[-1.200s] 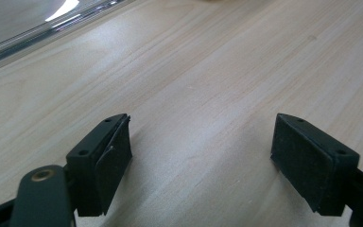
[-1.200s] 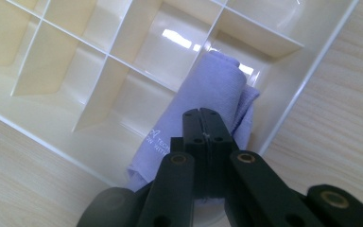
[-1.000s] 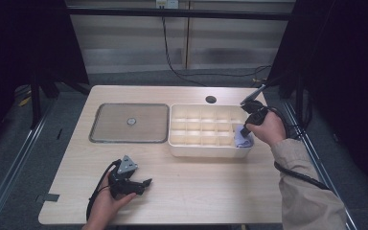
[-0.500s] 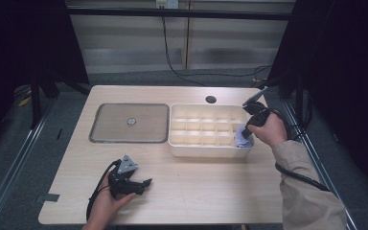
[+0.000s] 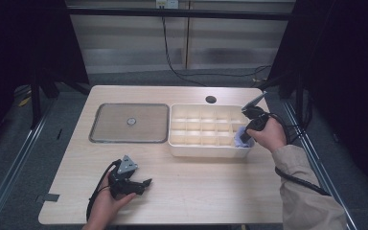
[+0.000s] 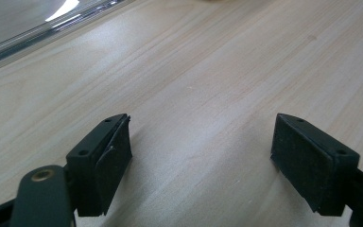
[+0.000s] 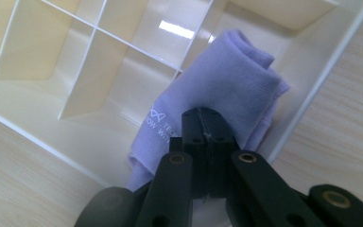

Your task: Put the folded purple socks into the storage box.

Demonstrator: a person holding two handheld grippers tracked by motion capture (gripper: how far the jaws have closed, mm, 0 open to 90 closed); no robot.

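Fingers of right gripper [image 7: 203, 124] pinched on lilac cloth [image 7: 227, 85] — left gripper [image 6: 201, 161] wide, empty.

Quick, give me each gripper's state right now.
Left gripper: jaws open, nothing between them, over the table.
Right gripper: jaws shut on the lilac cloth in the divided box.

A lavender folded cloth [image 7: 227, 90] bears white lettering; the cream plastic divided box [image 5: 210, 149] sits on the pale wood-grain tabletop [image 5: 211, 191].
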